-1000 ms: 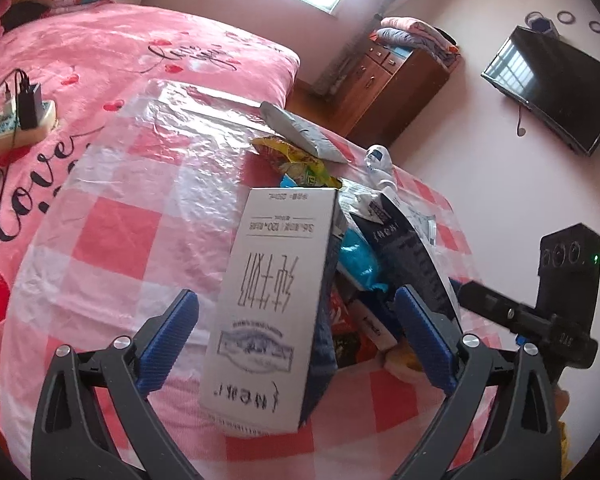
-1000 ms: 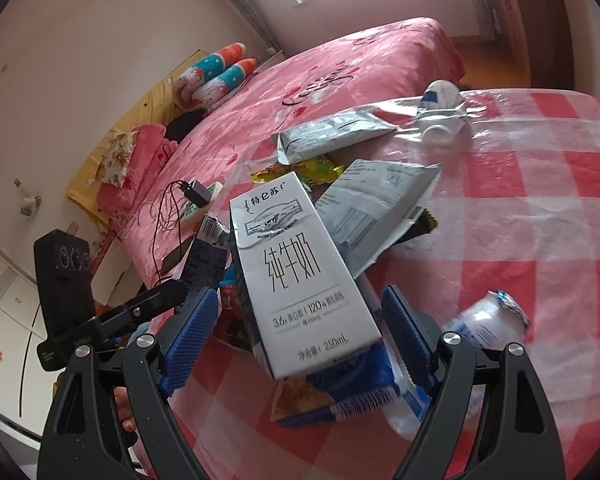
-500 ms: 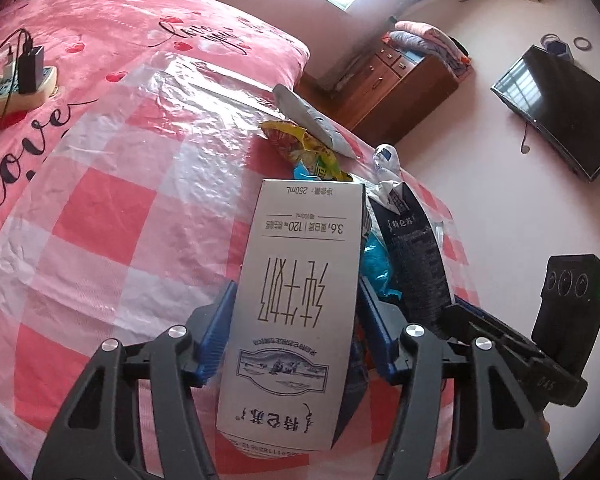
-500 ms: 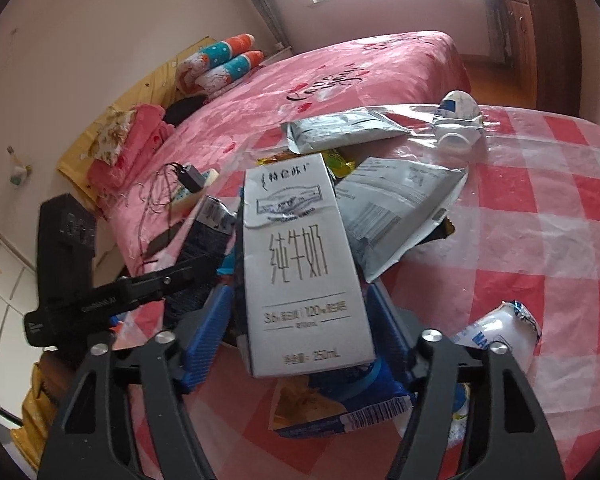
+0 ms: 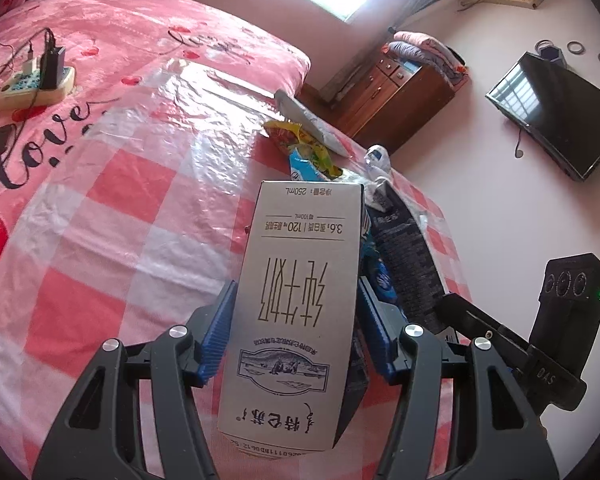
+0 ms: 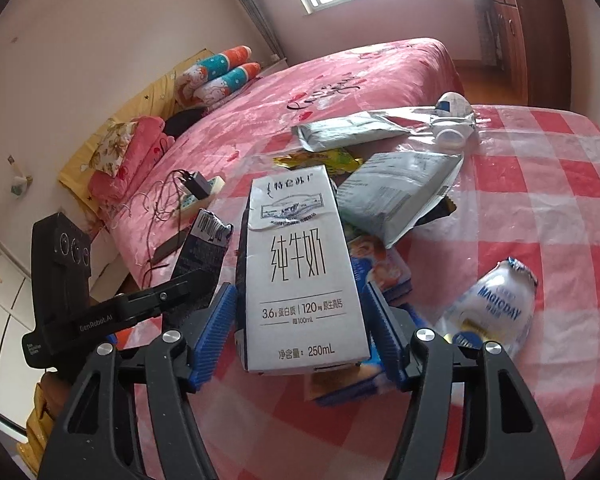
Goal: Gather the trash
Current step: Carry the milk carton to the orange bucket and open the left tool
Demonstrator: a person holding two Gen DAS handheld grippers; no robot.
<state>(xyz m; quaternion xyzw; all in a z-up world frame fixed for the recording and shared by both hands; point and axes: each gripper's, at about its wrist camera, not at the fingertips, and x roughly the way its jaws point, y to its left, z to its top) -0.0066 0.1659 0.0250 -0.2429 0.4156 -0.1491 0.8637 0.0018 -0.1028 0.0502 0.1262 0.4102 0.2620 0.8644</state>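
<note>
Lying among wrappers on the checked worktop [image 6: 540,208], the white milk carton [image 6: 300,280] is being clamped from opposite ends: the left claw [image 5: 294,330] and right claw [image 6: 300,330], which have just been closing, are seemingly pressing its sides; its contents are hidden.

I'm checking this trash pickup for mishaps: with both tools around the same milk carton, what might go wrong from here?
The left tool and the right tool have both just been closing on one milk carton, from opposite ends.
1. If they pull apart or squeeze harder, the carton may crumple and leak any leftovers onto the checked tablecloth.
2. Lifting it could drag the blue snack packet beneath it, or knock the Magicday bottle nearby.
</note>
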